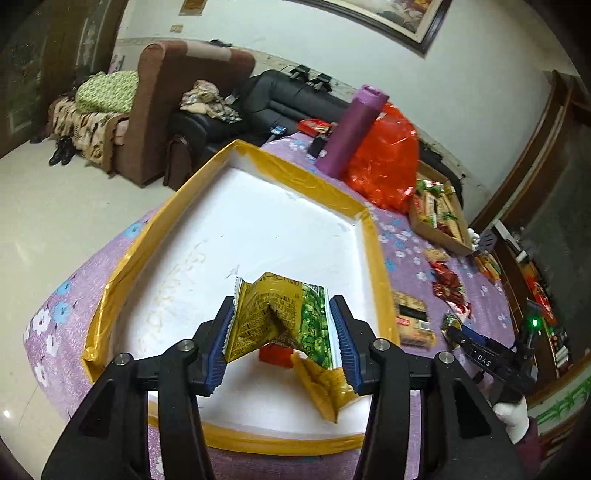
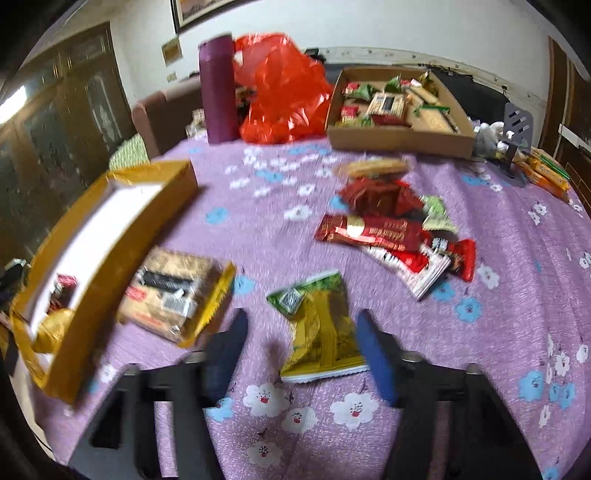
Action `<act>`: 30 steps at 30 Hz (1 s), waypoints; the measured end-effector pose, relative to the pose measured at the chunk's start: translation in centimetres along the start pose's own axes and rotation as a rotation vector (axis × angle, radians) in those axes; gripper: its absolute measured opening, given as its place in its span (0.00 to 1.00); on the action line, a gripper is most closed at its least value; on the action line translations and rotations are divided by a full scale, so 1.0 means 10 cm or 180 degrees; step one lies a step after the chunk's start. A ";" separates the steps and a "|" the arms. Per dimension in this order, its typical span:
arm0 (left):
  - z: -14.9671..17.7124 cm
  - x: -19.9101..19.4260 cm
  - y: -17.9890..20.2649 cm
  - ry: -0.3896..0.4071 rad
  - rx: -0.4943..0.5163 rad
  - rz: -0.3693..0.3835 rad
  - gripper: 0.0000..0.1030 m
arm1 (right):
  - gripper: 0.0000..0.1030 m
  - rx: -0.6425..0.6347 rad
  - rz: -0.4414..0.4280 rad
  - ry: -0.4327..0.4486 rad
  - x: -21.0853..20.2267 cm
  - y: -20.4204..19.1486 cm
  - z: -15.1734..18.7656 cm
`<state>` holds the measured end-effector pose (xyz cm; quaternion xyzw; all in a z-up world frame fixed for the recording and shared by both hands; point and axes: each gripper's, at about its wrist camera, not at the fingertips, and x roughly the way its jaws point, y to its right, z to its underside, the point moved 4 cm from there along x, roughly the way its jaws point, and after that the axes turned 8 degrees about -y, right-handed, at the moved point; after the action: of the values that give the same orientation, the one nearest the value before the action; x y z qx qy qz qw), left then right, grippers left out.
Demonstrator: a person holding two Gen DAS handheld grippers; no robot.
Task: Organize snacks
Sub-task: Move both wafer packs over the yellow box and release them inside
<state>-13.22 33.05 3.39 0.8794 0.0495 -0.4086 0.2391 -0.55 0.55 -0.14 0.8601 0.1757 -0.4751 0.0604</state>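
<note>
Blue-padded, the left tool [image 1: 282, 339] is closed on a yellow-and-green snack packet [image 1: 280, 317], crumpled between its pads and held over the white floor of the yellow-rimmed tray [image 1: 376, 258]. The right tool [image 2: 306, 354] stands wide open and holds nothing; its pads flank a second yellow-green packet [image 2: 321, 332] that lies flat on the cloth.

Progress, judged from the layout: early. The tray contains only a small red packet [image 1: 275, 355] and a yellow packet [image 1: 325, 384] at its near end; most of its floor is bare. Remaining outside it are a cracker pack [image 2: 170, 295] just beside the tray wall, a pile of red wrappers [image 2: 388, 232], a biscuit roll [image 2: 373, 167] and orange packets [image 2: 546, 173] at the far edge. A cardboard box [image 2: 402, 138] farther back already holds assorted snacks.

The tabletop carries a purple cloth [image 2: 517, 258] printed with blue and white flowers. A purple flask [image 2: 218, 88] and a red plastic bag [image 2: 284, 88] stand at its far side. Beyond are a brown armchair [image 1: 155, 110], a black sofa [image 1: 280, 96], a framed picture [image 1: 402, 18], white walls and a pale tiled floor [image 1: 55, 221].
</note>
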 end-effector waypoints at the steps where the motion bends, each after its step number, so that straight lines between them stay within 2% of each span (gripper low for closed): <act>1: 0.00 0.02 -0.01 -0.0023 -0.0029 0.0003 0.50 | 0.24 -0.0028 0.0096 0.0009 0.00 0.00 0.01; 4: 0.02 0.01 -0.03 -0.0042 -0.0076 0.0047 0.52 | 0.16 0.0006 0.0028 0.0034 -0.04 0.02 0.02; 8: 0.01 -0.10 0.00 0.0077 -0.0104 0.0140 0.52 | 0.10 0.0061 -0.0017 0.0123 -0.16 0.02 0.00; 9: 0.01 -0.13 0.00 0.0110 -0.0108 0.0155 0.55 | 0.08 0.0067 -0.0043 0.0142 -0.18 0.00 -0.01; 15: -0.02 -0.30 -0.05 0.0290 -0.0230 0.0342 0.64 | 0.07 0.0020 -0.0357 0.0318 -0.45 -0.27 -0.12; 20: -0.02 -0.29 -0.11 0.0287 -0.0338 0.0453 0.69 | 0.06 -0.0200 -0.0811 0.0364 -0.66 -0.78 -0.25; 24: 0.00 -0.22 -0.19 0.0177 -0.0440 0.0449 0.73 | 0.06 -0.0393 -0.1121 0.0232 -0.62 -1.27 -0.34; 26: 0.01 -0.19 -0.23 0.0116 -0.0493 0.0438 0.73 | 0.06 -0.0487 -0.1217 0.0149 -0.54 -1.51 -0.39; 30: 0.04 -0.15 -0.28 0.0036 -0.0530 0.0504 0.73 | 0.06 -0.0690 -0.1203 0.0057 -0.36 -1.91 -0.42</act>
<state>-15.31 35.52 3.18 0.8600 0.0149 -0.3779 0.3426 -5.82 18.57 6.41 0.8045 0.3844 -0.4486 0.0608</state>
